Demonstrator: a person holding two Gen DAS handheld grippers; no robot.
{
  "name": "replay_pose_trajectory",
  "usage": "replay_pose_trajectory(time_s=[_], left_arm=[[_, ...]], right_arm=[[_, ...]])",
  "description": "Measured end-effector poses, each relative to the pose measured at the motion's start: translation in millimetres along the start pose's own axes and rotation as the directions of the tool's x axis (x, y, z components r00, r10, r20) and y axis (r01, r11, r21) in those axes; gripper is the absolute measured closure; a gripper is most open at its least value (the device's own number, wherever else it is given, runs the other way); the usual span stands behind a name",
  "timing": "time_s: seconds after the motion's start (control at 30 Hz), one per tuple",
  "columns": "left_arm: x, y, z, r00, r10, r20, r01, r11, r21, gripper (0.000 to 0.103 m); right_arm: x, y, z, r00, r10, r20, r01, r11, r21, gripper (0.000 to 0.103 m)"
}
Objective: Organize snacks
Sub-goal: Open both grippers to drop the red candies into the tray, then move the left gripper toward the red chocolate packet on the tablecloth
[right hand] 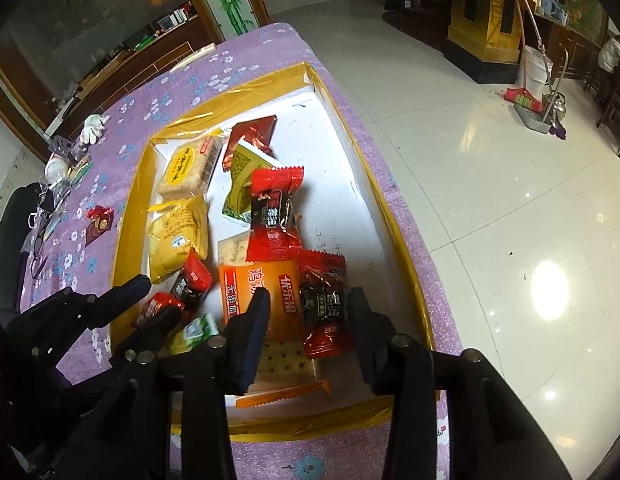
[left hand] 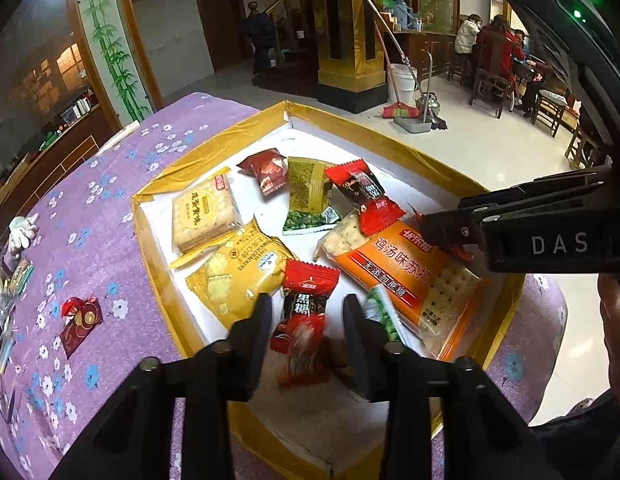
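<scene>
A gold-rimmed box [left hand: 150,240] with a white floor holds several snack packets on the purple flowered cloth. My left gripper [left hand: 306,316] is open over the box's near end, its fingers on either side of a red and black candy [left hand: 304,312] that looks blurred. My right gripper [right hand: 308,320] is open over the box's near right corner, with another red and black candy [right hand: 324,308] between its fingers. That candy lies partly on the orange cracker pack [right hand: 266,284]. In the left wrist view the right gripper [left hand: 450,232] reaches in from the right.
In the box lie a round cracker pack [left hand: 202,212], a yellow cracker bag [left hand: 234,276], a green pea packet [left hand: 310,196] and a dark red packet [left hand: 268,170]. A small red packet [left hand: 80,318] lies on the cloth left of the box. The table edge and floor are to the right.
</scene>
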State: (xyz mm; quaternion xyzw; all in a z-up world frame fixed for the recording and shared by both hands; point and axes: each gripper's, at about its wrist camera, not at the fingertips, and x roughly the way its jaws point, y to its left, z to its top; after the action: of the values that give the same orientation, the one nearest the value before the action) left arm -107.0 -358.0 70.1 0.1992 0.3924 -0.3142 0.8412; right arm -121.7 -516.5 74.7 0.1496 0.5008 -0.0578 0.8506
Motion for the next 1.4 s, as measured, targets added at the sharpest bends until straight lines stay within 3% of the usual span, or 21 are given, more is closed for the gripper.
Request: replay_pose_trajectory(time_s=[0.33,0.5,0.9,1.13,1.4], left_arm=[[-22,30,-9,0.998,0.025,0.058,-0.021,0.997,-0.078,0.059],[-31,55,-22,0.996,0.058,0.07,-0.047,0.987,-0.151,0.058],[-37,135,-51,0.993,0.113,0.029,-0.096,0.933,-0.346,0.055],[-36,178,-50,0.991,0.134,0.02,-0.115,0.912,-0.394,0.055],[-28,225,-40,0.991,0.129,-0.023,-0.126,0.895,-0.429,0.055]], right_arm=[[-16,17,0,0.997,0.028,0.077,-0.029,1.0,0.008,0.061],[-13,35,-2,0.997,0.043,0.065,-0.043,0.999,-0.014,0.061],[-8,73,-8,0.997,0.061,0.051,-0.058,0.996,-0.065,0.061],[-12,92,-15,0.997,0.057,0.055,-0.049,0.99,-0.129,0.061],[-22,86,-15,0.997,0.012,0.079,-0.003,0.994,-0.109,0.061]])
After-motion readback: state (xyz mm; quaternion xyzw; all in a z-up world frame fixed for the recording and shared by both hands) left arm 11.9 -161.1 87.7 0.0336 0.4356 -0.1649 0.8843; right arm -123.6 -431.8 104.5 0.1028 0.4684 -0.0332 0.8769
